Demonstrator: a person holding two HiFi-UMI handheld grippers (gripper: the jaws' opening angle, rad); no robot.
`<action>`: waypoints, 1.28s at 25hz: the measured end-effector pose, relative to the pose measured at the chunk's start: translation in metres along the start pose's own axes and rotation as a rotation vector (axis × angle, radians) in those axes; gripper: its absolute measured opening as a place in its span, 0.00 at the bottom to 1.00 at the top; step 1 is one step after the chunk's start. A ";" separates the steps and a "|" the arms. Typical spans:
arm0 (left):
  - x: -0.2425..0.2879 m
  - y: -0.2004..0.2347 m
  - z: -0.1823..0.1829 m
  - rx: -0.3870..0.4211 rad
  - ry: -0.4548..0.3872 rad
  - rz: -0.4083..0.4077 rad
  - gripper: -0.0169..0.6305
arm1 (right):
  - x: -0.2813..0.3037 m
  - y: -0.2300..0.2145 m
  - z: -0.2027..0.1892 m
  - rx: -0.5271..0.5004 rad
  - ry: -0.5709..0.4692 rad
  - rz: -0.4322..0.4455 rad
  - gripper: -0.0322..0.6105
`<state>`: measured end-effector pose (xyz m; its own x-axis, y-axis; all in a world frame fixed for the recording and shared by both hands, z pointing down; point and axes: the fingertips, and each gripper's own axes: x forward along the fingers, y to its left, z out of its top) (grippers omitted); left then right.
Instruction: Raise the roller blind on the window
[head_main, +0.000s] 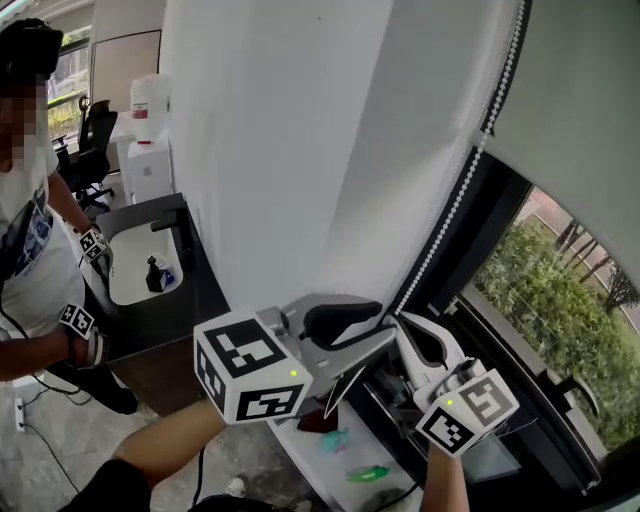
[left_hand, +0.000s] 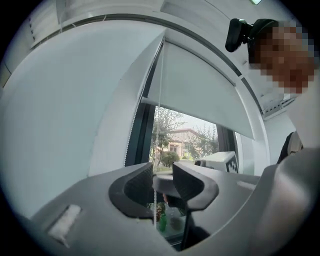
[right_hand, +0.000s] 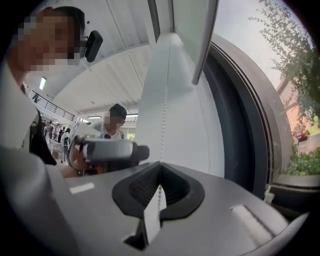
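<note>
Right gripper (right_hand: 160, 169) clamped shut on bead chain (right_hand: 164, 95) at lower centre, left gripper (left_hand: 163, 176) open with chain slack between its jaws; chain judged thin, light, limp, slippery, so pinch squarely across beads; roller blind (head_main: 585, 90) hangs part-raised, upper right of head view.

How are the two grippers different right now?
The left hand-held gripper has its jaws apart; the right hand-held gripper has them together. The bead chain hangs free between the left's jaws, but the right's pinch it. Both are on the same chain.
</note>
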<state>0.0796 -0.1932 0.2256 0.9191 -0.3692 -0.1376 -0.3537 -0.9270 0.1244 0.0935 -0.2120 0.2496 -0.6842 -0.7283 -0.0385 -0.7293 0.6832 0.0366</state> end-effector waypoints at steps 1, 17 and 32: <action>0.003 0.000 0.004 0.003 -0.004 -0.001 0.23 | -0.002 0.001 -0.007 0.004 0.007 -0.004 0.06; 0.038 -0.009 0.024 0.107 -0.011 -0.011 0.05 | -0.020 0.007 -0.055 -0.019 0.110 -0.046 0.06; 0.027 0.001 -0.003 0.115 0.061 0.055 0.05 | -0.051 -0.016 0.045 0.099 -0.129 0.026 0.14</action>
<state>0.1044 -0.2043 0.2254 0.9056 -0.4179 -0.0728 -0.4179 -0.9083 0.0159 0.1403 -0.1832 0.2062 -0.6924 -0.7019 -0.1672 -0.7036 0.7081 -0.0588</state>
